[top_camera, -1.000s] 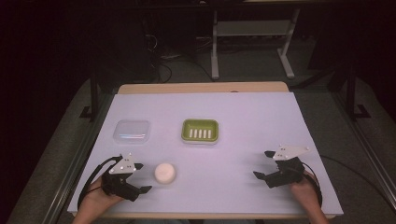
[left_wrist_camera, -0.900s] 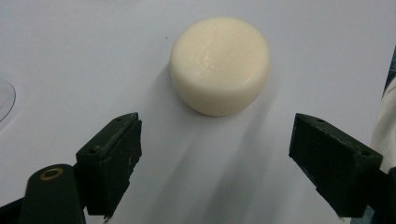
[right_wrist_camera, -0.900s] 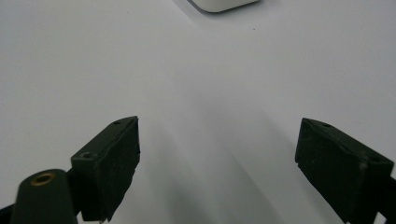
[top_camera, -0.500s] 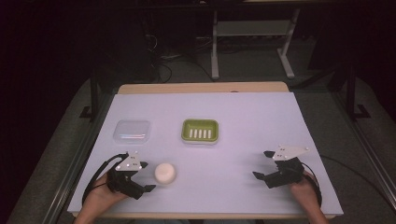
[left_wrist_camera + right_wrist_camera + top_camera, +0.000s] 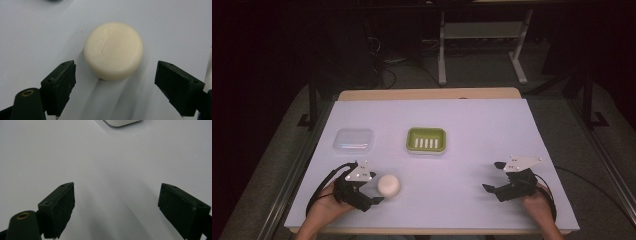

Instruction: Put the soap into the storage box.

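The round cream soap bar (image 5: 389, 185) lies flat on the white table cover (image 5: 462, 145), near the front edge on the person's left side. In the left gripper view the soap bar (image 5: 113, 50) sits just ahead of the two black jaws, in line with the gap between them; the jaws stand wide apart and do not touch it, one to each side. In the high view the left gripper (image 5: 373, 192) is just beside the soap, at its left, and the person's left hand (image 5: 324, 207) holds it from below.

Further back on the table the green soap dish (image 5: 426, 140) with pale slots in its bottom stands near the middle, well apart from the soap. To the left of the dish lies a clear plastic lid (image 5: 353, 140), also on the cover.

The right gripper (image 5: 494, 176) is at the right side of the table, well apart from the soap and from the dish. Its jaws are spread wide in the right gripper view, with only bare cover between them (image 5: 117, 202).
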`<control>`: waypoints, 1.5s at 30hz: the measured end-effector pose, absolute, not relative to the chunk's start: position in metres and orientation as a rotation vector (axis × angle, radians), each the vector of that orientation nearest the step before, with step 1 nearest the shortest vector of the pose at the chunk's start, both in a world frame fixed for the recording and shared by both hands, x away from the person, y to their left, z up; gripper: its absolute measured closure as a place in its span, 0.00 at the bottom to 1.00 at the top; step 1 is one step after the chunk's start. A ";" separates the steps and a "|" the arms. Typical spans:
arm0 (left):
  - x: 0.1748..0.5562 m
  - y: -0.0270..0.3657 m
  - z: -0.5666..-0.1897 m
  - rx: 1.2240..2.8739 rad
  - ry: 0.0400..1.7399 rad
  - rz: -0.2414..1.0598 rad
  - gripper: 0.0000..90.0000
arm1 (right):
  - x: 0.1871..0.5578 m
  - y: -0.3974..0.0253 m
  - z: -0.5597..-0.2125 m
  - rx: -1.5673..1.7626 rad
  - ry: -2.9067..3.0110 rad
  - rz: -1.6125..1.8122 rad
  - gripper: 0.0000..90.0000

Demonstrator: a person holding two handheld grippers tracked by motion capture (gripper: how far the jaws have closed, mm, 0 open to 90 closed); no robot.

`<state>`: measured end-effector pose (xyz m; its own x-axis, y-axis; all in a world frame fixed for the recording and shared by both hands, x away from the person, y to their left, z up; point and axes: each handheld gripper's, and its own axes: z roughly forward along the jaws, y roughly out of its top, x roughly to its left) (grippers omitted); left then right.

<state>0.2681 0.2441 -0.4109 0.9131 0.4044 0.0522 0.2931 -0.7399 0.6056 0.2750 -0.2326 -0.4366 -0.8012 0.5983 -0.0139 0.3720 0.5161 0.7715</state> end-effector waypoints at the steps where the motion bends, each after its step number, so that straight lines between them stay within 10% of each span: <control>1: 0.268 0.243 -0.411 2.458 0.499 0.238 0.19 | 0.275 -0.232 -0.437 0.816 2.482 1.163 0.15; 45: 0.289 0.208 -0.410 2.599 0.428 0.223 0.19 | 0.273 -0.228 -0.435 0.782 2.498 1.179 0.15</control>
